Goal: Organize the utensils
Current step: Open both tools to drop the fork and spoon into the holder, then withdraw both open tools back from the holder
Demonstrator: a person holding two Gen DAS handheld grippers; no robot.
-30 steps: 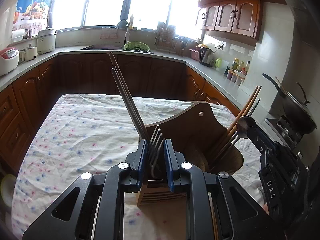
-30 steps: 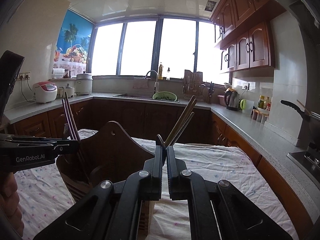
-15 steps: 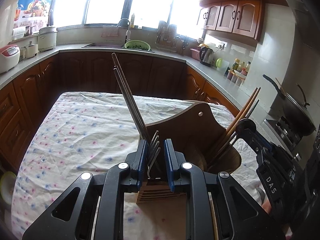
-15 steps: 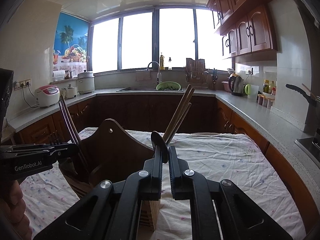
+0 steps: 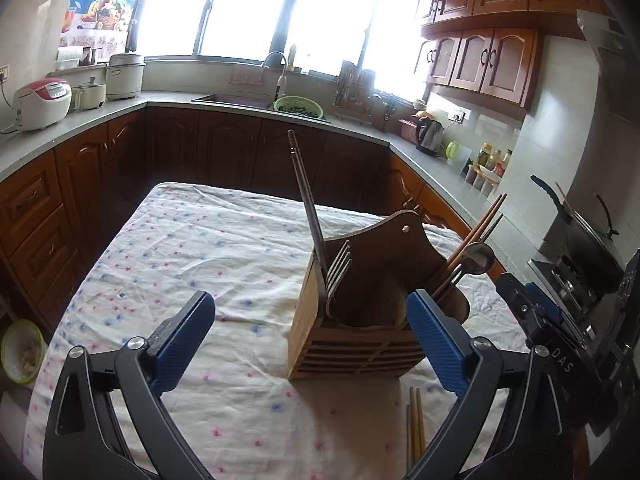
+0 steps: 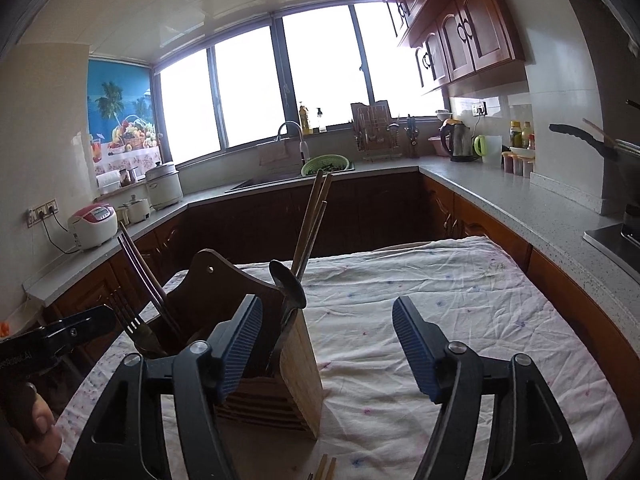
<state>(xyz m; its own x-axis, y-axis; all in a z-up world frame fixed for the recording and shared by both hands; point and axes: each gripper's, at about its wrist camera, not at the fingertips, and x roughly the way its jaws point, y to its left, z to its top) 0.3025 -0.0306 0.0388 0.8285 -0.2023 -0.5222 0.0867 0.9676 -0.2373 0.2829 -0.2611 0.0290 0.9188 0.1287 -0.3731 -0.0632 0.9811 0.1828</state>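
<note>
A wooden utensil holder [image 5: 360, 332] [image 6: 300, 364] stands on the floral tablecloth [image 5: 208, 256]. Its left compartment holds a fork [image 5: 338, 270] [image 6: 128, 320] and dark chopsticks [image 5: 308, 208]. A spoon [image 5: 478, 258] [image 6: 288, 288] and wooden chopsticks [image 5: 476, 228] [image 6: 312, 220] stand in the right one. My left gripper [image 5: 308, 302] is opening wide just in front of the holder, its pads off the fork. My right gripper [image 6: 325, 306] is also opening, with the spoon free beside its left finger [image 6: 240, 340]. A loose chopstick pair [image 5: 414, 420] lies on the cloth.
Dark wood cabinets and grey counters ring the table, with a sink [image 5: 240, 100], a rice cooker [image 5: 40, 102] and a kettle [image 6: 458, 140]. A black pan [image 5: 588, 236] sits on the stove at right. A green bowl [image 5: 20, 350] is low at left.
Both grippers were shut, the left on the fork and the right on the spoon. Both let go, spread wide and drew back from the holder; fork and spoon stay in their compartments.
</note>
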